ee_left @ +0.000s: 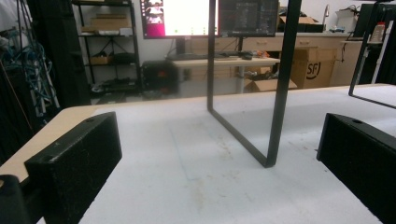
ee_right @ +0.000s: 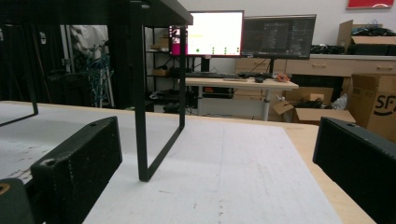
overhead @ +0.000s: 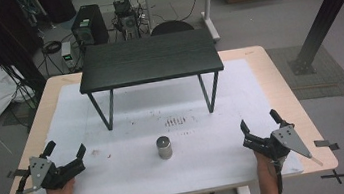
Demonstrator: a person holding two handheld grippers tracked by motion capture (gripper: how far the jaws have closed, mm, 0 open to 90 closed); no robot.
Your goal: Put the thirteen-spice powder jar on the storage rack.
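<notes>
Your left gripper (overhead: 65,153) and right gripper (overhead: 260,125) both rest near the table's front edge with jaws spread wide, holding nothing. The small upright grey metal cylinder (overhead: 164,147) stands on the white paper sheet (overhead: 135,177) between them — roughly midway, perhaps slightly nearer your left. Behind it stands the black rectangular metal-legged shelf (overhead: 149,59). The cylinder's far side is hidden.

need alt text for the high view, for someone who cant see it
A person's hands hold the left tool and the right tool, both open, at the near corners of a white-covered table. A small metal cylinder stands upright between them. Behind it stands a low black shelf on thin legs.
</notes>
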